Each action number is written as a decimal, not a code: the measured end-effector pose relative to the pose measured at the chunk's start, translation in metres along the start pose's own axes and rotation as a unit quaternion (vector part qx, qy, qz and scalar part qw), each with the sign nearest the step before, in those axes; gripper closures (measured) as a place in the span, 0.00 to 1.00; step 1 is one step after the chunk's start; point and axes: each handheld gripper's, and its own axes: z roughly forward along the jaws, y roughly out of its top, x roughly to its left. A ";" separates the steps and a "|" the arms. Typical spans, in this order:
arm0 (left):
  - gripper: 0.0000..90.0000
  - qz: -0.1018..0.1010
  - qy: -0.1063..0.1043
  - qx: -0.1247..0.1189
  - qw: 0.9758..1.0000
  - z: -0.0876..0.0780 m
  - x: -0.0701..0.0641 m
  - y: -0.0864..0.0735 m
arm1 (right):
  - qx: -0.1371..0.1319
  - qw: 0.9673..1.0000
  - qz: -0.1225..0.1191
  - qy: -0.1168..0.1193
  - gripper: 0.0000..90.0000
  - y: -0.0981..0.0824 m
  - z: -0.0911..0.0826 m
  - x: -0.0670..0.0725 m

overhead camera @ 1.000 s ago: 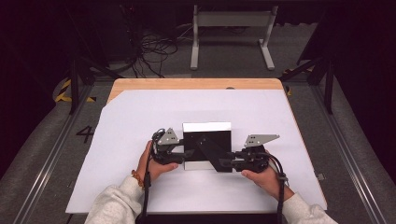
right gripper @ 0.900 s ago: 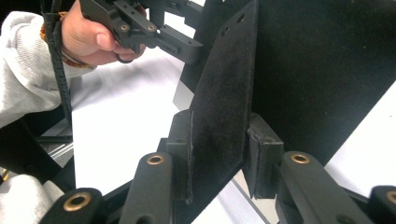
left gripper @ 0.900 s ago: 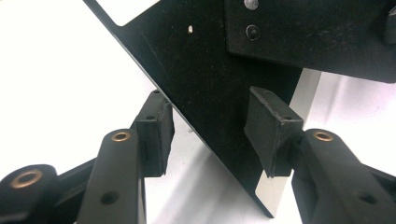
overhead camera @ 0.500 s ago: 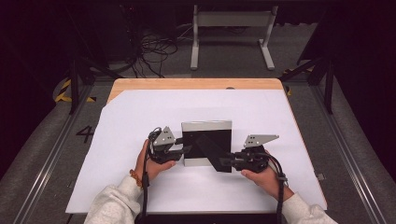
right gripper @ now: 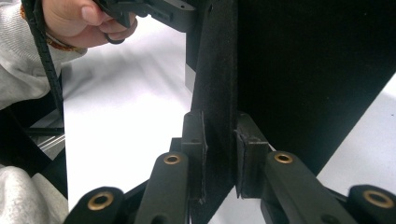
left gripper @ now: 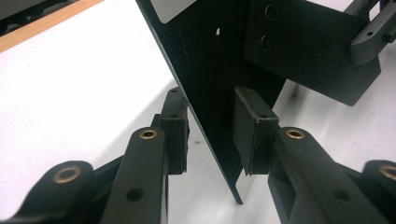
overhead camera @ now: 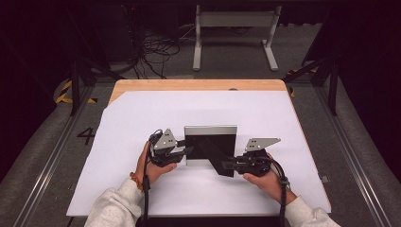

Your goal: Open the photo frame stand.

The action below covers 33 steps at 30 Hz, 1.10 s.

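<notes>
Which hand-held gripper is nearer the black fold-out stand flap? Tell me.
Right. The right hand-held gripper, jaws just closing, clamps the black stand flap; the left hand-held gripper, also closing, straddles the silver-bordered frame's edge, beside it.

Right gripper (right gripper: 219,158) jaws just closing onto black stand flap (right gripper: 217,70), white sheet (right gripper: 126,116) beneath

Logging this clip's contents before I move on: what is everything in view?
Picture frame: one, black back with a silver edge, mid-sheet.
Stand leg: one, black, on the frame's back.
Sheet: one, white, covering the table.
Table: one, wooden.
Cables: a tangle, black, on the floor beyond.
Metal stand: one, grey, on the far floor.
Left gripper: one, black, fingers just closing astride the frame's left edge.
Right gripper: one, black, fingers closing onto the stand leg.
</notes>
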 end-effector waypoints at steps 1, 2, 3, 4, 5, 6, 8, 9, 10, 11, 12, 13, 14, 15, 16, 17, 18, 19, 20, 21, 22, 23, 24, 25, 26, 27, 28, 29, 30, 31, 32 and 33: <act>0.76 0.001 0.000 0.000 1.000 0.000 0.000 0.000 | 0.001 1.000 -0.001 -0.002 0.86 0.000 0.000 0.000; 0.76 0.003 0.002 -0.001 1.000 -0.001 0.000 0.000 | 0.001 1.000 0.000 -0.003 0.87 0.000 0.000 0.001; 0.77 0.006 0.004 -0.002 1.000 -0.002 -0.001 0.001 | 0.002 1.000 -0.002 -0.004 0.87 0.000 0.000 0.002; 0.78 0.009 0.005 -0.002 1.000 -0.002 -0.001 0.001 | 0.003 1.000 -0.008 -0.013 0.87 0.000 0.001 0.003; 0.78 0.011 0.007 -0.004 1.000 -0.002 -0.001 0.001 | 0.004 1.000 -0.009 -0.015 0.88 0.000 0.001 0.003; 0.79 0.012 0.008 -0.005 1.000 -0.003 -0.001 0.001 | 0.005 1.000 -0.010 -0.017 0.88 0.000 0.001 0.003; 0.80 0.011 0.008 -0.006 1.000 -0.003 -0.001 0.001 | 0.006 1.000 -0.013 -0.024 0.88 0.000 0.002 0.003; 0.80 0.013 0.008 -0.006 1.000 -0.003 -0.002 0.001 | 0.006 1.000 -0.014 -0.024 0.88 0.000 0.002 0.003; 0.80 0.013 0.008 -0.006 1.000 -0.003 -0.002 0.001 | 0.007 0.999 -0.017 -0.026 0.88 0.000 0.002 0.004; 0.80 0.014 0.008 -0.006 1.000 -0.003 -0.002 0.001 | 0.008 0.999 -0.020 -0.029 0.88 0.000 0.002 0.004; 0.81 0.015 0.007 -0.007 1.000 -0.004 -0.002 0.001 | 0.008 0.999 -0.022 -0.031 0.88 0.000 0.002 0.004; 0.81 0.016 0.007 -0.007 1.000 -0.004 -0.002 0.001 | 0.008 0.999 -0.023 -0.033 0.88 0.000 0.002 0.004; 0.81 0.018 0.008 -0.006 1.000 -0.004 -0.002 0.001 | 0.008 0.999 -0.024 -0.033 0.88 0.000 0.002 0.004; 0.81 0.018 0.008 -0.006 1.000 -0.004 -0.002 0.001 | 0.009 0.999 -0.024 -0.033 0.87 0.000 0.002 0.004; 0.81 0.017 0.009 -0.007 1.000 -0.004 -0.001 0.001 | 0.008 0.999 -0.025 -0.034 0.87 0.000 0.003 0.004; 0.81 0.018 0.009 -0.006 1.000 -0.004 -0.001 0.001 | 0.008 0.999 -0.025 -0.034 0.87 0.000 0.003 0.003; 0.81 0.019 0.010 -0.006 1.000 -0.004 -0.001 0.001 | 0.008 0.999 -0.025 -0.035 0.87 0.000 0.003 0.003; 0.81 0.019 0.011 -0.006 1.000 -0.004 -0.002 0.002 | 0.009 0.999 -0.027 -0.036 0.87 0.001 0.003 0.004; 0.81 0.020 0.013 -0.006 1.000 -0.004 -0.002 0.002 | 0.009 0.999 -0.028 -0.038 0.87 0.001 0.003 0.003; 0.82 0.022 0.014 -0.006 1.000 -0.004 -0.002 0.002 | 0.009 0.999 -0.030 -0.040 0.87 0.000 0.003 0.004; 0.82 0.022 0.014 -0.006 1.000 -0.004 -0.002 0.002 | 0.009 0.999 -0.030 -0.040 0.87 0.000 0.003 0.004; 0.82 0.025 0.014 -0.006 1.000 -0.005 -0.002 0.002 | 0.009 0.998 -0.032 -0.044 0.87 0.000 0.004 0.004; 0.82 0.025 0.014 -0.006 1.000 -0.005 -0.002 0.002 | 0.009 0.998 -0.032 -0.046 0.87 0.000 0.004 0.003; 0.82 0.025 0.015 -0.006 1.000 -0.005 -0.003 0.002 | 0.009 0.998 -0.032 -0.046 0.87 0.000 0.004 0.003; 0.82 0.026 0.016 -0.007 1.000 -0.005 -0.003 0.003 | 0.009 0.998 -0.032 -0.046 0.87 0.000 0.004 0.003; 0.83 0.026 0.016 -0.007 1.000 -0.005 -0.003 0.003 | 0.010 0.998 -0.034 -0.050 0.87 0.000 0.004 0.003; 0.83 0.026 0.016 -0.008 1.000 -0.005 -0.003 0.003 | 0.010 0.998 -0.035 -0.051 0.87 0.000 0.005 0.003; 0.83 0.026 0.016 -0.008 1.000 -0.005 -0.003 0.003 | 0.010 0.998 -0.035 -0.053 0.87 0.000 0.005 0.004; 0.83 0.026 0.016 -0.007 0.999 -0.005 -0.003 0.003 | 0.011 0.998 -0.037 -0.054 0.87 0.000 0.005 0.004; 0.83 0.028 0.018 -0.007 0.999 -0.005 -0.003 0.003 | 0.012 0.998 -0.039 -0.055 0.87 0.000 0.005 0.004; 0.83 0.028 0.019 -0.007 0.999 -0.006 -0.004 0.003 | 0.012 0.998 -0.040 -0.056 0.87 0.000 0.005 0.004; 0.83 0.030 0.020 -0.008 0.999 -0.006 -0.004 0.003 | 0.013 0.997 -0.040 -0.058 0.87 0.000 0.005 0.004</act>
